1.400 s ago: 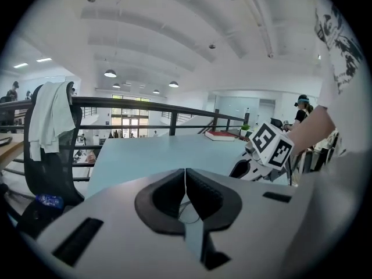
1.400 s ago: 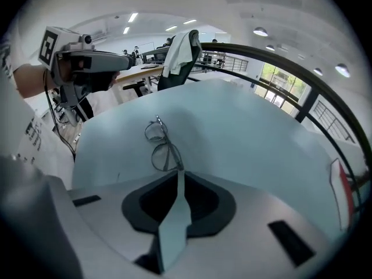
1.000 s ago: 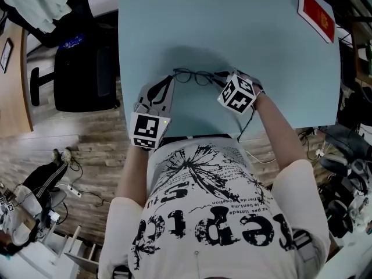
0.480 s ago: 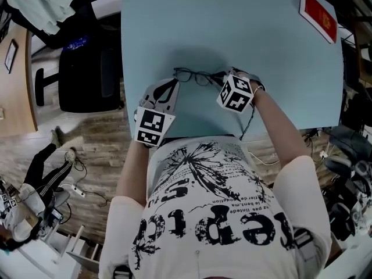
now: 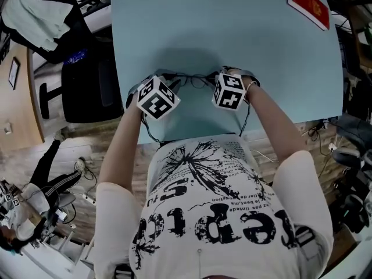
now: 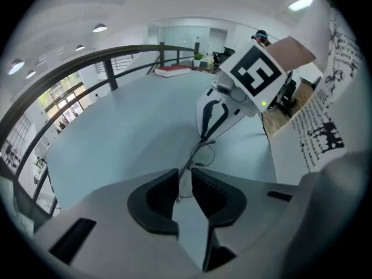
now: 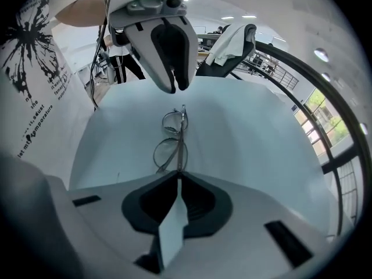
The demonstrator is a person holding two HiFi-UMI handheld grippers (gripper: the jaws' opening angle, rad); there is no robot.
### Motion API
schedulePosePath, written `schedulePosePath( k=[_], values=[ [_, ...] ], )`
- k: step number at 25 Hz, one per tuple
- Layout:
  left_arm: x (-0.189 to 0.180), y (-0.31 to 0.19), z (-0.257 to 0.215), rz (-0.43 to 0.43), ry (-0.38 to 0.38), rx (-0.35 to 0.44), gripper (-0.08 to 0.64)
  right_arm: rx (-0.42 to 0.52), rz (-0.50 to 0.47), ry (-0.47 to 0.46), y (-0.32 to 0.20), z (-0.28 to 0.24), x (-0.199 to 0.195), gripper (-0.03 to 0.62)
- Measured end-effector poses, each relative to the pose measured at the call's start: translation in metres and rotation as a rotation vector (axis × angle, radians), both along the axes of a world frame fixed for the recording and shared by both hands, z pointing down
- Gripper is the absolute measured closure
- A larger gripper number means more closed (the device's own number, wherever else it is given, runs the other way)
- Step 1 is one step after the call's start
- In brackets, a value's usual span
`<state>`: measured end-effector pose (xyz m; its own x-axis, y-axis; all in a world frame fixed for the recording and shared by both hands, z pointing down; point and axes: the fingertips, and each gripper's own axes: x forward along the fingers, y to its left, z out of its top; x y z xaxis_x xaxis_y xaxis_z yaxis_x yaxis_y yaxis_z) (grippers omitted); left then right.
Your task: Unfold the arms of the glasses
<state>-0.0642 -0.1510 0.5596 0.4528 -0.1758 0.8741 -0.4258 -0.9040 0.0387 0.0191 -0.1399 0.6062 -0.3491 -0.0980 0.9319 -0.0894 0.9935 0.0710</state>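
Table [image 5: 232,34]: pale blue, with a red flat thing [image 5: 308,4] at the far corner.
Glasses [image 7: 170,153]: near the table's front edge, between both grippers.
Left gripper [image 6: 185,185]: jaws pinch one end of the glasses.
Right gripper [image 7: 177,178]: jaws closed tight on the other end.

Thin dark metal wire frame and clear glossy lenses of the glasses [image 7: 171,141], held between the matt black, rubber-like pads of the left gripper [image 6: 185,178] and right gripper [image 7: 177,179], both shelled in smooth pale-grey plastic; beyond the fingertips, a smooth matt pale-blue table [image 5: 232,28].
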Motion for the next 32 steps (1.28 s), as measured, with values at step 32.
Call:
schedulePosePath(
  k=[32],
  values=[
    [0.059, 0.006, 0.038, 0.386, -0.07, 0.014, 0.515, -0.045, -0.015, 0.008, -0.001, 0.01, 0.008, 0.563]
  ],
)
